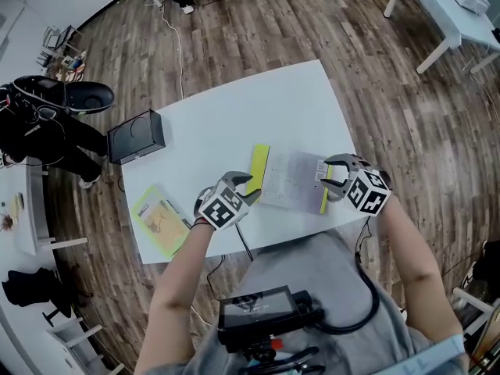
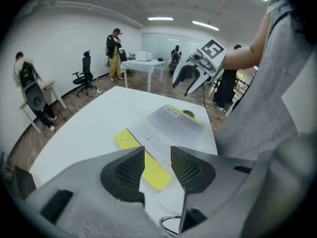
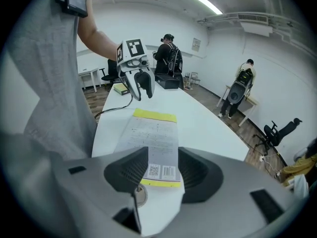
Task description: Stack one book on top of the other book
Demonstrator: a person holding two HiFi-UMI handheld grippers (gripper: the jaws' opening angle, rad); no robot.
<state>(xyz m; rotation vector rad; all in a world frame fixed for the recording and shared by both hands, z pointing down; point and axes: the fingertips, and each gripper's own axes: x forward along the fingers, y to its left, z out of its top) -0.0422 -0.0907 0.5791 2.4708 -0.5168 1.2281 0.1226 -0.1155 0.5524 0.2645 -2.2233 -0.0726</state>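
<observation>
- Book [image 1: 293, 180]: a thin, flat, rectangular paperback that lies on the white table [image 1: 234, 108] close to its near edge, about midway along it. The cover facing up is pale grey with fine print and looks matte, and a yellow band runs along its left and right ends. Two small code squares sit by the right band.
- Second book [image 1: 160, 219]: also thin and flat, with a glossy yellow-green cover. It lies at the near left corner of the table, well apart from the first and turned at an angle to the edge.
- Left gripper [image 1: 250, 187]: it hangs over the left yellow band of the grey book. Its own view shows the two ribbed dark pads [image 2: 130, 170] apart and released, pressing on nothing, with the book [image 2: 168, 125] visible on the table beyond the gap.
- Right gripper [image 1: 330, 180]: it hangs over the book's right end. Its view shows the jaws spread and unclenched, with the barcode end of the book [image 3: 153, 138] lying past the gap, clear of both pads.
- Both grippers have grey moulded bodies and carry a cube with black-and-white square markers.
- Table: smooth and white, with a rounded far right corner, on a wood-plank floor [image 1: 391, 92].
- Black box [image 1: 135, 136]: a matte, square-edged box at the far left corner of the table.
</observation>
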